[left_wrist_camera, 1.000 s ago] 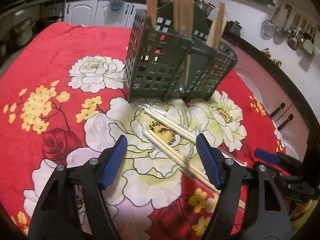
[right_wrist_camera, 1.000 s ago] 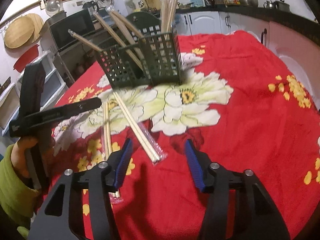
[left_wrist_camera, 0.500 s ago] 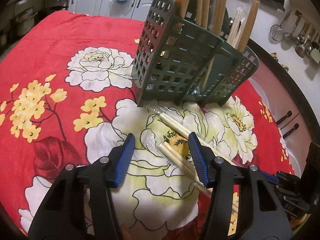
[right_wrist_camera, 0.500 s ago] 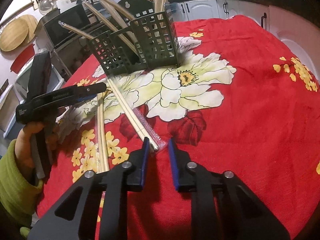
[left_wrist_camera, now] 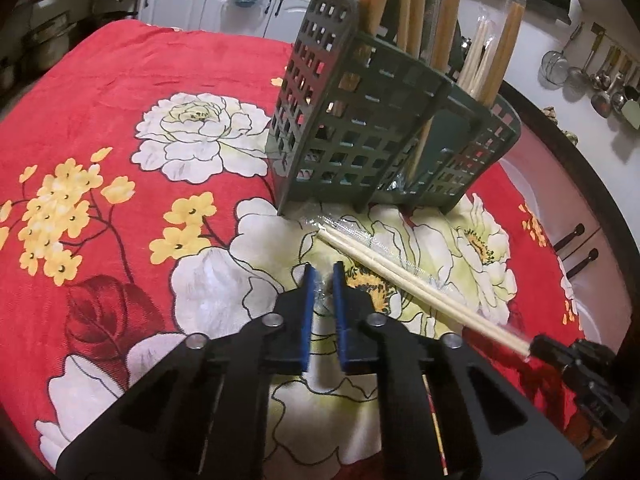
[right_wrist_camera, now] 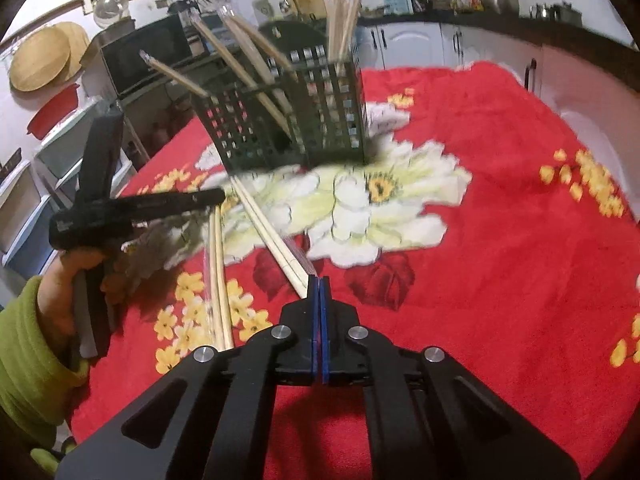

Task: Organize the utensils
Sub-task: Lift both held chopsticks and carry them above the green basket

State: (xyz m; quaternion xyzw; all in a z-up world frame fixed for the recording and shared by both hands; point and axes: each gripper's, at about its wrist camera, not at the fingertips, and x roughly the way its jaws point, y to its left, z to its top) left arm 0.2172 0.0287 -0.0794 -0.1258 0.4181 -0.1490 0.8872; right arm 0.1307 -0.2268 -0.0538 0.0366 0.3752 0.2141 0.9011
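Note:
A dark green slotted utensil holder [left_wrist_camera: 384,128] stands on the red floral tablecloth [left_wrist_camera: 120,92] with several wrapped chopstick pairs upright in it; it also shows in the right wrist view [right_wrist_camera: 288,120]. My left gripper [left_wrist_camera: 322,280] is shut on the plastic-wrapped end of one chopstick pair, which also shows in the right wrist view [right_wrist_camera: 218,276]. My right gripper [right_wrist_camera: 319,284] is shut on the wrapper end of the other wrapped chopstick pair [right_wrist_camera: 268,232], which runs toward the holder and also shows in the left wrist view [left_wrist_camera: 408,276].
White kitchen cabinets [left_wrist_camera: 192,4] line the far side. Ladles and strainers hang on the wall [left_wrist_camera: 600,80] at right. A microwave [right_wrist_camera: 148,56] and round wooden boards [right_wrist_camera: 40,60] stand beyond the table's left edge. The person's green-sleeved hand [right_wrist_camera: 36,344] holds the left gripper.
Both grippers went from wide open to shut. The left one moved forward and closed on one chopstick pair's end; the right one closed on the other pair's wrapper end.

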